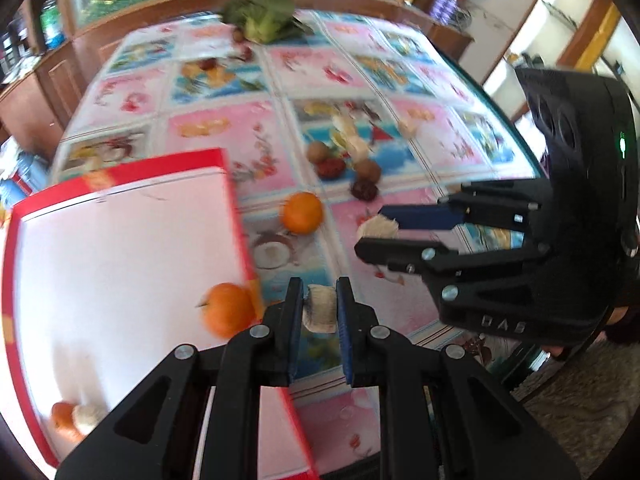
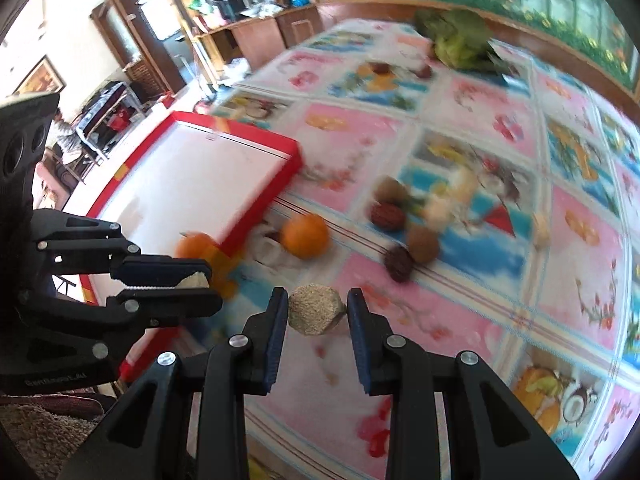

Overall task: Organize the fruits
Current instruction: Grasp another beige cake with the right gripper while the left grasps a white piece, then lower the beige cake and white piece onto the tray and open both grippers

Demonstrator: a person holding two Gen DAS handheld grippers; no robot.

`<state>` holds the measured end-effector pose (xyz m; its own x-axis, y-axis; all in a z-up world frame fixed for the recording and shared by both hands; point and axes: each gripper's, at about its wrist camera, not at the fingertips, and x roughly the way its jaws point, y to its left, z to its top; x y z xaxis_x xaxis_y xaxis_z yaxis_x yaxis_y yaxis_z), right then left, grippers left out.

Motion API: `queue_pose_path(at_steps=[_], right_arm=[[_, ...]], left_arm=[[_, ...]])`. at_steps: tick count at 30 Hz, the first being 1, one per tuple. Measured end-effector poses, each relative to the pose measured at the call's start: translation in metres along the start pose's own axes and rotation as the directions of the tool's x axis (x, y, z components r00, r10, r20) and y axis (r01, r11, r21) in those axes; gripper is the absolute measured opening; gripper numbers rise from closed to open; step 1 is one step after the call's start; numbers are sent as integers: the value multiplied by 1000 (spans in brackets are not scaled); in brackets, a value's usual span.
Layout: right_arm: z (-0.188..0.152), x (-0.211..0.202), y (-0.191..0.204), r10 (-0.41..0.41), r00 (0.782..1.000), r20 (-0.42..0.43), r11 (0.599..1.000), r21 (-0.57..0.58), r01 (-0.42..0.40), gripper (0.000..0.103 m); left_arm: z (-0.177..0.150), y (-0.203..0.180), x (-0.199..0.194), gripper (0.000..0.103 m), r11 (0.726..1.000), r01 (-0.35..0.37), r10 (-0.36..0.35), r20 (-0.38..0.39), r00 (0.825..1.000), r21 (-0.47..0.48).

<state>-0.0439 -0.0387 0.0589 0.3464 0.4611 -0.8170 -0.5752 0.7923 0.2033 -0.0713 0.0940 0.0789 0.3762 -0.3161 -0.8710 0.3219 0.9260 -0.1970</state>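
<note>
Motion blur obscures the small brown and pale items beyond the orange (image 1: 303,213), unidentifiable; the red tray (image 1: 236,216) is cut off by the frame's lower edge.

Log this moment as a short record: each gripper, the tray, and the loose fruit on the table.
left gripper: shut on a pale rough chunk
right gripper: shut on a second pale chunk
red tray: two oranges and one pale chunk inside
orange on the cloth: beside the tray
brown and dark red fruits: clustered mid-table
leafy greens: far edge
</note>
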Motion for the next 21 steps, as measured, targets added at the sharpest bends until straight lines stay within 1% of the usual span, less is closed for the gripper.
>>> queue_pose_path(at_steps=[4,9,11,12,16,17,20,21], right_arm=[[13,4,33,30,999,22,997,-74,-28,29],[30,16,80,73,997,28,983,-168,-67,29],[36,24,93,87,996,15,978,-190,-83,29],[40,32,101,91,996,0,975,-202,-89,29],[51,57,116,81,995,-52,973,-211,-90,29],[53,63,118,78,995,-65,974,-208,-90,29],[55,78,123,55,993,-103,975,-210,-75,29],[54,80,124,49,993,-109,974,-213,-72,29]], left_arm=[[-11,24,-21,18,997,-56,58,30,998,-45],[-36,59,-33,18,983,-154,156,16,988,-103],[-47,73,-33,18,970,-209,210,-6,978,-128],[-51,79,-32,18,964,-226,226,-16,974,-140],[-64,101,-30,18,935,-311,306,-58,950,-170],[-66,105,-30,18,929,-327,321,-66,945,-173],[-69,114,-31,18,918,-351,344,-68,936,-184],[-68,116,-32,18,911,-371,365,-65,929,-182]])
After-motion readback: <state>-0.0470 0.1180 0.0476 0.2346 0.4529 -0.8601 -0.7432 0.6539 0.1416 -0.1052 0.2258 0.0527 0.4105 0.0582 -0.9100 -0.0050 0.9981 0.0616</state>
